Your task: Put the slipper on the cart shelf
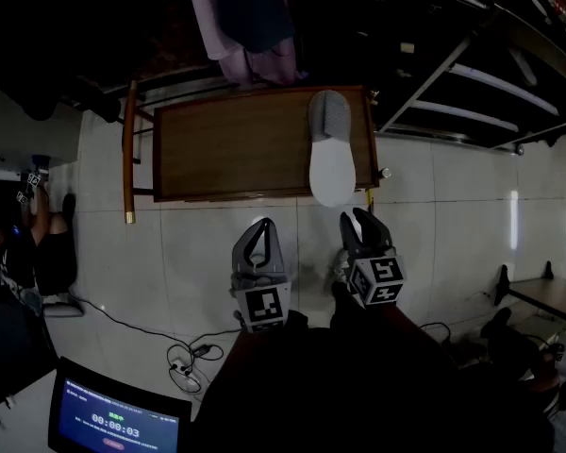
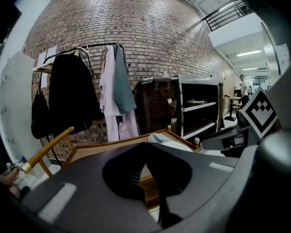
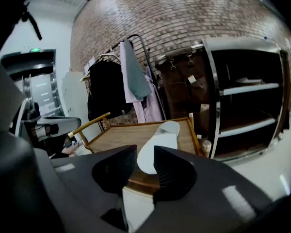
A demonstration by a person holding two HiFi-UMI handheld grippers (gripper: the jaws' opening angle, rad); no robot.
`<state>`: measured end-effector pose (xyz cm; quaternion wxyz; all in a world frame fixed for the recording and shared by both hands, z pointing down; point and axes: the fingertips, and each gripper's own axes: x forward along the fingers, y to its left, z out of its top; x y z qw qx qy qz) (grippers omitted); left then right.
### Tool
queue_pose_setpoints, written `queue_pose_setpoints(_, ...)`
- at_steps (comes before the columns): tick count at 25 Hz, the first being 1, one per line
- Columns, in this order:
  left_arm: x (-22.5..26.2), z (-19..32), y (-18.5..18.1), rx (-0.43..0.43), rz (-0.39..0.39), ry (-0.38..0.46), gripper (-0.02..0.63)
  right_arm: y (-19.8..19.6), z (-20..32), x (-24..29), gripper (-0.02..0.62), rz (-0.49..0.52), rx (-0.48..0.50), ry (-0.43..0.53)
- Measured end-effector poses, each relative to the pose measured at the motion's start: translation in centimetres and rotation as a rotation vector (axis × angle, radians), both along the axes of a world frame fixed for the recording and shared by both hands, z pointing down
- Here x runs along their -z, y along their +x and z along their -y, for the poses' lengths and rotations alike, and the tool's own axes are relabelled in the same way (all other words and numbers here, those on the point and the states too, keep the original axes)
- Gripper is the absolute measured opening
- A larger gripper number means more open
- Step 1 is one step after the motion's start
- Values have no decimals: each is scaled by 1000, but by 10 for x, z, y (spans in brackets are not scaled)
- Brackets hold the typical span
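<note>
Head view leaves you little below the grippers: the lower middle of the frame is a dark mass, and the top edge is in shadow too. The cart (image 1: 226,149) shows you only its wooden top tray, so any shelf beneath it is hidden. In the left gripper view your own jaws cover most of the slipper (image 2: 169,141); only a pale sliver shows at centre right.

The slipper (image 1: 331,154) lies flat on the right side of the tray, upper centre of the head view. It has a grey band over its far end and a plain white near end. That end reaches the tray's near rim, and whether it overhangs is hard to tell.

Your left gripper (image 1: 264,225) hangs over the floor tiles short of the cart, its jaws pressed together at the tips on nothing. Your right gripper (image 1: 361,217) is just beside it. Its jaws stand apart, with nothing between them; the slipper (image 3: 157,152) shows well beyond the gap.
</note>
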<state>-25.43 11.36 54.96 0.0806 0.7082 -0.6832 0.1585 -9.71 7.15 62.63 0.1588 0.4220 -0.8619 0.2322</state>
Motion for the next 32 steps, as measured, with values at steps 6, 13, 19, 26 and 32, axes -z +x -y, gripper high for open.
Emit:
queue_pose_setpoints(6,1,-1,0,1,11,-1,15,16,13,-57,206,458,-320,-471)
queue_pose_setpoints(13,-6,-5,-1,2,25,-29,15,-4,30,-92,217,733,-456,-613)
queue_pose_setpoints(19,0,-1,10,-24,10,-5,15,-17,45,-107,218,760,-508,-642)
queue_pose_setpoints(26,0,-9,3,-2,-1,-12,15,-6,56,-108,121,767,-609,-652)
queue_pose_setpoints(32,6,-16,2,-2,1,-2,15,-6,51,-81,51,758,-558,-582)
